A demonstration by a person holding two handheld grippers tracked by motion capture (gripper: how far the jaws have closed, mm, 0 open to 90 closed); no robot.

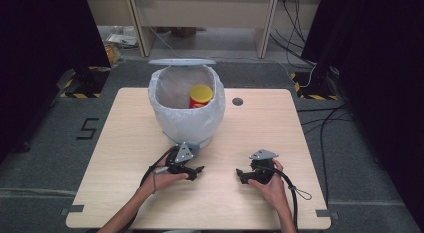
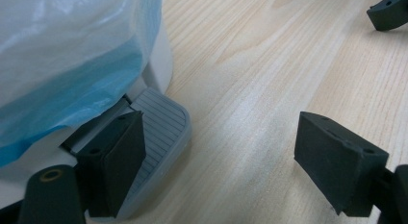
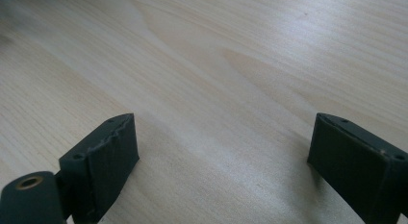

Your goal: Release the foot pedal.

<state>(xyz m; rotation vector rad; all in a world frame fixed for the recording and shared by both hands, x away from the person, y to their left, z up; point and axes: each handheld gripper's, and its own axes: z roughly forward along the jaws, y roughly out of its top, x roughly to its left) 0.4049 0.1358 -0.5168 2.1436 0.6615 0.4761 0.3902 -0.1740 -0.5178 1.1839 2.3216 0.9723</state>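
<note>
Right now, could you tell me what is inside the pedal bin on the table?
Inside the pedal bin, lined with a whitish bag, stands a red can with a yellow lid, near the far right wall. The bin's bottom and the can's lower part are hidden by the rim.

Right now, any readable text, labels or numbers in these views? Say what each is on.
"5": a large dark numeral on the grey floor, left of the table.
The red can with a yellow lid, in the lined bin: its label is too small and blurred to read.
The pedal of the bin, in the left gripper view: ridges, no lettering.
</note>
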